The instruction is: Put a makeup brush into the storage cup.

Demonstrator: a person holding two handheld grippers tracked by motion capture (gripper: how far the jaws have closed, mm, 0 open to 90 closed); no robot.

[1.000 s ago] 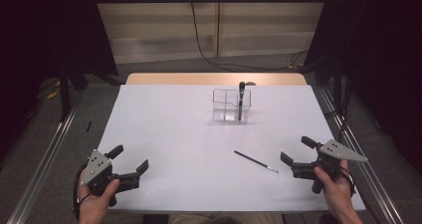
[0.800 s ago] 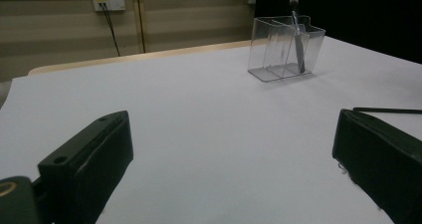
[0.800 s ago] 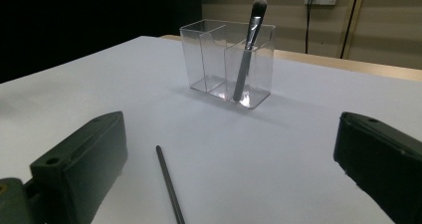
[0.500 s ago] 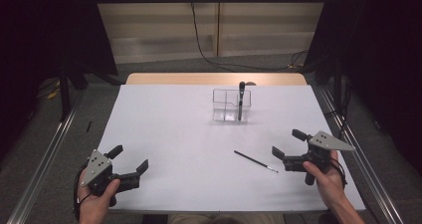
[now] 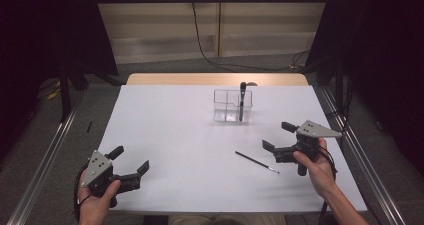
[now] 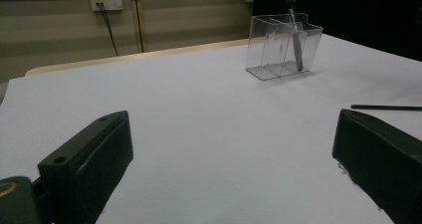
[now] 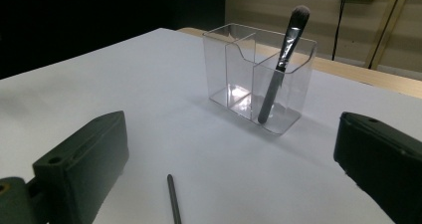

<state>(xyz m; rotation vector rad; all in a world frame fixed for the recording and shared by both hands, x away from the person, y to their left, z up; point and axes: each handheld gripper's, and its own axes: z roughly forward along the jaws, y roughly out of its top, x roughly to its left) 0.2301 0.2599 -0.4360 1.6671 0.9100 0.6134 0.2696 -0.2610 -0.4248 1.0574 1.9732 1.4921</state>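
Right gripper (image 5: 276,141) advanced toward loose brush; left gripper (image 5: 129,161) unmoved.

Compared with one second ago: right gripper shifted inward and forward from the table's right edge, now just beside the thin dark brush (image 5: 257,162) lying flat on the white table cover (image 5: 170,115), jaws spread wide, nothing held. In the right gripper view, brush handle tip (image 7: 172,199) visible low between the jaws, not yet touched. Left gripper parked at the near left corner, jaws likewise apart and empty. Clear divided holder (image 5: 233,105) at table centre-rear, one makeup brush (image 5: 242,101) already upright in its right compartment. Judged: approach for pickup under way, with grasp and transfer to holder outstanding.
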